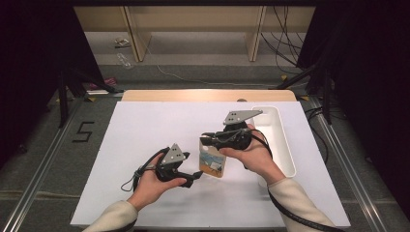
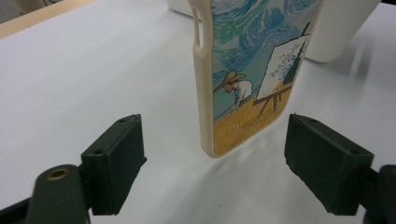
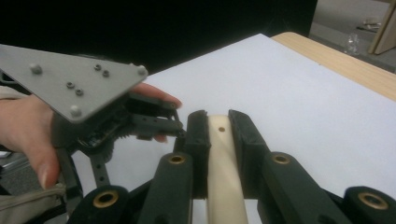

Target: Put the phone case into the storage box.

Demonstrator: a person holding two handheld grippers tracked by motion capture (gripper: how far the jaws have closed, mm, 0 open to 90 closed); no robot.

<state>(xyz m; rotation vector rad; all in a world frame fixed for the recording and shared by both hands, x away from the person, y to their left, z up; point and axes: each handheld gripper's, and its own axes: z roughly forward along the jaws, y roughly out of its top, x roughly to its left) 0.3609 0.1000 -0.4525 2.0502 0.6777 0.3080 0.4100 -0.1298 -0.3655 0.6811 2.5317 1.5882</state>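
A phone case (image 1: 212,163) with a cream rim and a painted scene of a painter at an easel is held upright just above the white table (image 1: 145,140). My right gripper (image 1: 207,141) is shut on its top edge; the right gripper view has the cream rim (image 3: 219,154) pinched between the black jaws of the right gripper (image 3: 218,122). My left gripper (image 1: 193,179) is open, just left of the case's lower end. In the left gripper view the case (image 2: 247,70) hangs ahead of the left gripper (image 2: 215,163), between its spread jaws and touching neither.
A long white bin (image 1: 283,145) stands at the table's right side, behind the right hand, and its wall (image 2: 336,32) rises just beyond the case. A wooden strip (image 1: 208,95) borders the table's far edge. Cables trail from both grippers toward the person.
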